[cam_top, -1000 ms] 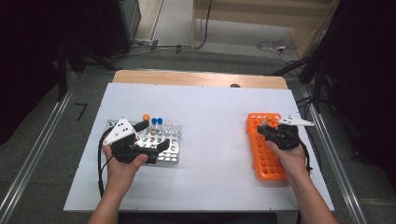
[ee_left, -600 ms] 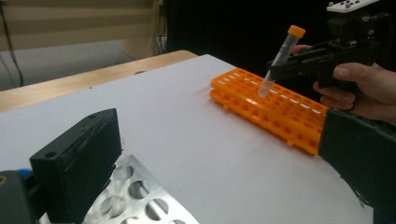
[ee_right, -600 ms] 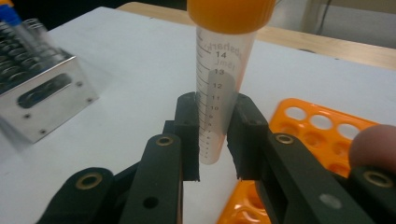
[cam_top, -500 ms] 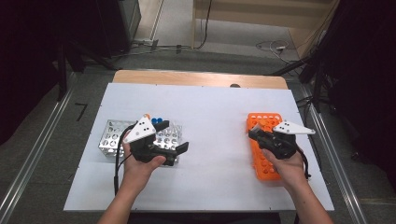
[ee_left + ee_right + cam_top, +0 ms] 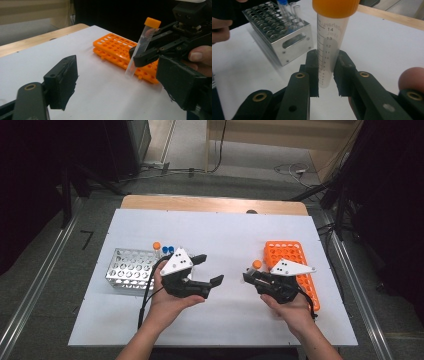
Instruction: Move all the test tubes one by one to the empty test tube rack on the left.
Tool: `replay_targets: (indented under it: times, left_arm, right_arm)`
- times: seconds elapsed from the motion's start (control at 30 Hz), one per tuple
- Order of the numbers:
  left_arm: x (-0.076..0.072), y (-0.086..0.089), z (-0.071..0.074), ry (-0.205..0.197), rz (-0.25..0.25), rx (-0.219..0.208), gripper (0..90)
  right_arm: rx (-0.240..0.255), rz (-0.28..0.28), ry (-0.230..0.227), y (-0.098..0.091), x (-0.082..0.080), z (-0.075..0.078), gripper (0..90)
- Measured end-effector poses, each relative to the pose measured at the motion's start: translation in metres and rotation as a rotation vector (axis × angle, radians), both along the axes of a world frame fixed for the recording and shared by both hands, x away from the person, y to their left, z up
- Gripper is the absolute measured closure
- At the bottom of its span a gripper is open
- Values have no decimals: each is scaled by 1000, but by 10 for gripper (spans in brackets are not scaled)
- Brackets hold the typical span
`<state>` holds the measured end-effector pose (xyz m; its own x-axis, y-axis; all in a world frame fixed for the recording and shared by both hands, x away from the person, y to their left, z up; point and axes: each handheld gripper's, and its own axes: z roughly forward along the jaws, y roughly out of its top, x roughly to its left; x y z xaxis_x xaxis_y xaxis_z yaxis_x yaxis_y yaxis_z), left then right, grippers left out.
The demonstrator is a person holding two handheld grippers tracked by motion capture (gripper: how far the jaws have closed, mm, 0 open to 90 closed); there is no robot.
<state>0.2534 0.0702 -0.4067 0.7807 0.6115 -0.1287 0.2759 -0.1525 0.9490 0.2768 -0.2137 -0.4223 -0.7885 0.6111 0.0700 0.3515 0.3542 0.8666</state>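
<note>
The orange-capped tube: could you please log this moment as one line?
right tool: shut on orange-capped tube | left tool: open, jaws closing, nothing between | orange rack: beside right hand

Black tongs (image 5: 207,270), white three-cornered plates, brass rivets.

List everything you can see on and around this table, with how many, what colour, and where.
Orange-capped tube: one, clear with orange cap, upright between the right tongs' jaws, above the table middle.
Orange rack: one, orange, right side of the table.
Metal rack: one, silver, left side of the table.
Tubes in the metal rack: three, one orange-capped and two blue-capped, at its far right corner.
Table: one, white top with a wooden far edge.
Cables: several, on the floor beyond the table.
Left tongs: one, black, jaws apart with nothing between them, having just been closing, near the metal rack.
Right tongs: one, black, shut on the tube.
Hands: two, at the near edge.
</note>
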Motion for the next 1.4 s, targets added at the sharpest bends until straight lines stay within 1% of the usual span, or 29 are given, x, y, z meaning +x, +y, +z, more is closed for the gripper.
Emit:
replay_targets:
  times: [0.13, 0.2, 0.27, 0.3, 0.37, 0.43, 0.53, 0.6, 0.67, 0.83, 0.93, 1.13, 1.2, 1.27, 1.33, 1.4]
  left_arm:
    - [-1, -14, 1, -6, -51, 1, 285]
    - [-1, -20, 1, -9, -67, 14, 336]
    - [0, -25, 1, -13, -81, 17, 354]
    - [0, -27, 1, -10, -88, 11, 374]
    - [1, -31, 0, -8, -105, 15, 411]
    - [1, -34, -1, -2, -122, 19, 472]
    - [0, -38, -2, 3, -132, 35, 534]
    - [0, -39, -2, 4, -141, 30, 565]
    - [-1, -40, -2, 5, -149, 35, 587]
    - [-3, -43, -4, -2, -173, 50, 683]
    - [-6, -43, -4, -25, -166, 70, 707]
    - [-6, -37, -3, -31, -158, 49, 712]
    - [-4, -34, -2, -22, -156, 33, 713]
    - [-3, -30, -1, -22, -145, 24, 713]
    - [-2, -25, 0, -21, -134, 17, 713]
    - [-1, -20, 2, -24, -116, 11, 713]
  right_arm:
    - [-9, 35, 9, 10, -6, -2, 729]
    - [-12, 53, 10, 15, -8, -2, 728]
    - [-14, 71, 5, 19, -10, -3, 729]
    - [-17, 80, 5, 21, -11, -4, 729]
    - [-18, 94, 6, 23, -13, -5, 729]
    - [-23, 102, 8, 25, -13, -7, 729]
    - [-32, 123, 6, 28, -14, -8, 729]
    - [-35, 132, 7, 30, -16, -8, 729]
    - [-37, 140, 9, 32, -17, -9, 729]
    - [-43, 156, 10, 33, -20, -9, 728]
    - [-45, 163, 15, 34, -22, -9, 728]
    - [-28, 175, 10, 36, -23, -8, 715]
    - [-28, 182, 14, 36, -23, -9, 684]
    - [-23, 196, 16, 34, -22, -10, 639]
    - [-8, 199, 22, 32, -21, -10, 593]
    - [12, 206, 28, 28, -18, -10, 527]
